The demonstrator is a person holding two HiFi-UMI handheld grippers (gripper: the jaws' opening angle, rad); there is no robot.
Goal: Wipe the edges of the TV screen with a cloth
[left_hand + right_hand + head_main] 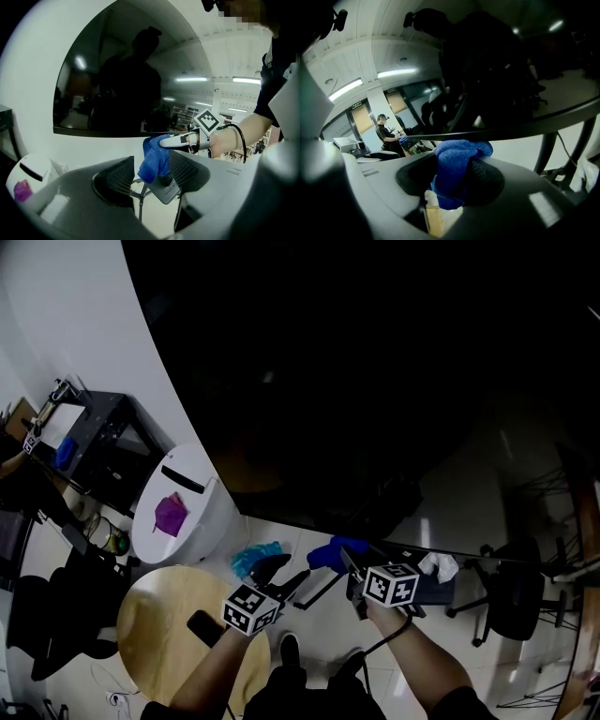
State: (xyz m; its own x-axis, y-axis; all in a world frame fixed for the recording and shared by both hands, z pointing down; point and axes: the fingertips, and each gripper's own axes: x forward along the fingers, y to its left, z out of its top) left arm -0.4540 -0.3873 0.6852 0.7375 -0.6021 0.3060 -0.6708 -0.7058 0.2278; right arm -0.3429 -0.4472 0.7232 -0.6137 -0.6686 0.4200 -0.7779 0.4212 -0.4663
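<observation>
The big dark TV screen (375, 381) fills the upper right of the head view, and its lower edge runs just above both grippers. My right gripper (342, 559) is shut on a blue cloth (330, 551), which bunches between its jaws in the right gripper view (457, 180), just under the screen's bottom edge (511, 129). My left gripper (281, 576) sits beside it on the left, jaws open and empty. In the left gripper view the cloth (153, 159) hangs from the right gripper (180, 139) beyond the open left jaws, below the screen (131, 84).
A white bin (183, 512) with a purple item stands at the left by the wall. A round wooden table (164, 638) lies under my left arm. A teal rag (255, 557) lies on the floor, an office chair (511, 601) stands at the right, and a person (386, 133) is working far off.
</observation>
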